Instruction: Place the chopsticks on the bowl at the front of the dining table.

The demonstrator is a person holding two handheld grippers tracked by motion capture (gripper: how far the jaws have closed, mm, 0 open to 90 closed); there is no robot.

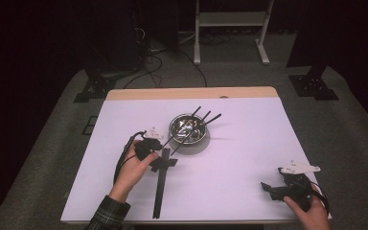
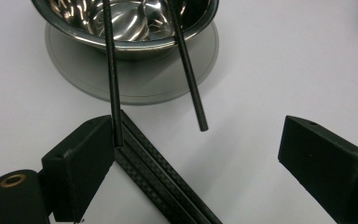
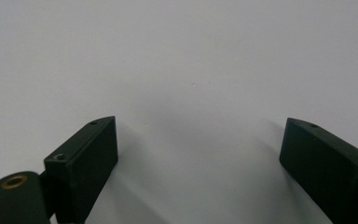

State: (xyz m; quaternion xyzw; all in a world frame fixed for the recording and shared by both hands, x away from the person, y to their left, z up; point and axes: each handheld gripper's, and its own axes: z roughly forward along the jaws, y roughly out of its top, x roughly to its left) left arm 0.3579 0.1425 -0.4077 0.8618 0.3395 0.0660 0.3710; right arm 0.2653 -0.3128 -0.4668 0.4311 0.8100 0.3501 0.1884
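Left gripper (image 2: 200,163), fingers released, beside black rods (image 2: 189,70) leaning from a steel bowl (image 2: 130,44); right gripper (image 3: 198,163), fingers released, over the bench (image 3: 191,56).

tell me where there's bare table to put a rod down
Free: the wide stretch of table between the bowl and the right gripper, and the far left corner beyond the left gripper. Crowded: around the bowl, where rods stick out over its rim, and the near left, where a long flat bar lies.
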